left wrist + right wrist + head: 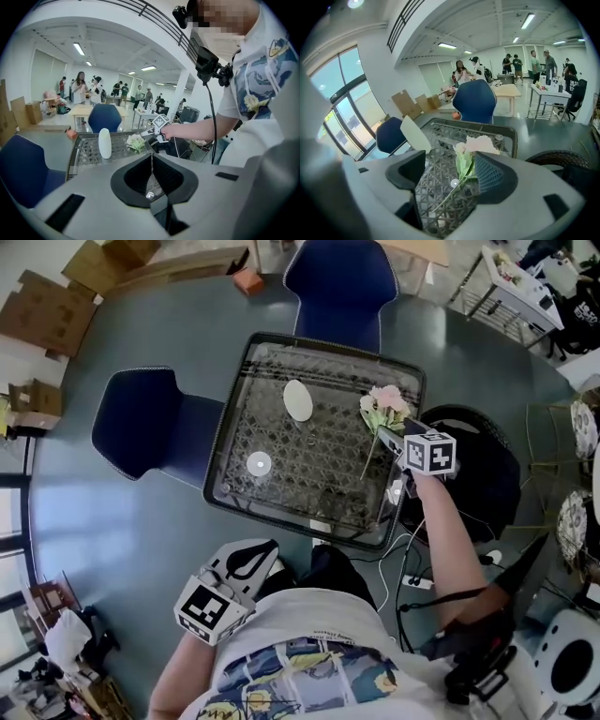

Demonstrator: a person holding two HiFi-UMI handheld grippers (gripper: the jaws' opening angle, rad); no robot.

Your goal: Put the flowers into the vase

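No legible text, label, brand, number or sign — in any view

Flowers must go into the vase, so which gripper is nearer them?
Right. The right gripper stands open over the table with the flowers between its jaws; the left gripper is off the table's near edge, by the person's torso.

On the table (454,121), my right gripper (450,165) body hides the vase's (415,133) base; one pad (490,173) covers part of the flowers' (477,144) leaves.
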